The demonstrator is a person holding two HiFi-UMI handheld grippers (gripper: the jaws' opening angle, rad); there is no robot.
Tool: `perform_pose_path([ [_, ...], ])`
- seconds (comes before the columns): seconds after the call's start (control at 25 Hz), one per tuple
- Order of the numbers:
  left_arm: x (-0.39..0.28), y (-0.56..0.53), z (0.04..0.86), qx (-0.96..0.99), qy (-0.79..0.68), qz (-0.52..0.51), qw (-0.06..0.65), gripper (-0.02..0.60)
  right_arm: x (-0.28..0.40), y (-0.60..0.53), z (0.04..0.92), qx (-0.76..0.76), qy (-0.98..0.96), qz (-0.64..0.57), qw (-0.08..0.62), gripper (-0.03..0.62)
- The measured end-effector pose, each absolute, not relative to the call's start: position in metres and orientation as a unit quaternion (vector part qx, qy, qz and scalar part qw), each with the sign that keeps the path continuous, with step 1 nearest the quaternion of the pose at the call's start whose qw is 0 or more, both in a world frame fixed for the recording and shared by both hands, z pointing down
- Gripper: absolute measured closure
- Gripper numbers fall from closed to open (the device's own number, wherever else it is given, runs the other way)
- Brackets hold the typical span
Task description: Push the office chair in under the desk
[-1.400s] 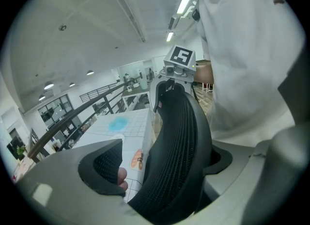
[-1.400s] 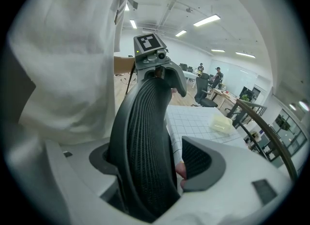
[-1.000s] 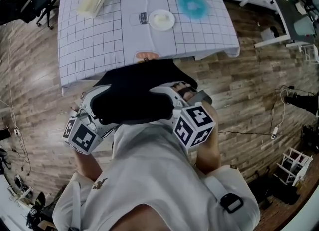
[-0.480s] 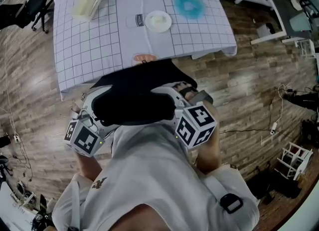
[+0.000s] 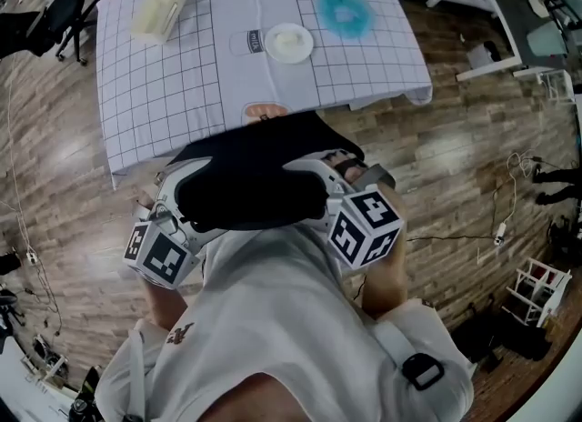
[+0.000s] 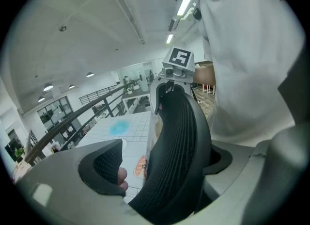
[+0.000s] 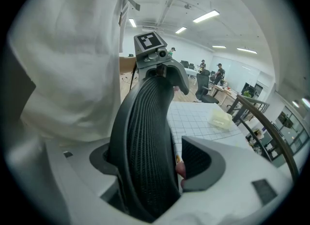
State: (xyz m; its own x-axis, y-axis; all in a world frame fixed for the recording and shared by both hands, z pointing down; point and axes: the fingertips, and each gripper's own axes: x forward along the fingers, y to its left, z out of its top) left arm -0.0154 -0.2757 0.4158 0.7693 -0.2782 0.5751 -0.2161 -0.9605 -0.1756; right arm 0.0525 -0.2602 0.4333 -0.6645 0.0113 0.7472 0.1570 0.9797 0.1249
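Note:
The black mesh backrest (image 5: 250, 179) of the office chair lies across the head view, just in front of the person's white shirt, and its front reaches the near edge of the desk (image 5: 182, 75). My left gripper (image 5: 186, 184) straddles the backrest's left end and my right gripper (image 5: 314, 179) its right end. In the left gripper view the backrest (image 6: 179, 141) sits between the jaws of the left gripper (image 6: 160, 163), leaning on the right jaw, with a gap at the left pad (image 6: 104, 166). In the right gripper view the backrest (image 7: 143, 122) fills most of the right gripper (image 7: 150, 163), with a thin gap at the right pad (image 7: 196, 163).
The desk wears a white gridded cloth holding a pale container (image 5: 159, 9), a white dish (image 5: 289, 42) and a blue fluffy thing (image 5: 346, 13). Wooden floor lies all round. Another black chair (image 5: 59, 6) stands far left, with cables and white frames (image 5: 536, 297) at the right.

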Motion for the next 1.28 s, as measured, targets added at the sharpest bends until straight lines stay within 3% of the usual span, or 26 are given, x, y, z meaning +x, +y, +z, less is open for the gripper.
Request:
perform_pose_path([
  [1.28, 0.022, -0.296, 0.418, -0.933, 0.157, -0.321, 0.036, 0.117, 0.090, -0.285, 0.433, -0.072, -0.908, -0.104, 0.399, 0.255],
])
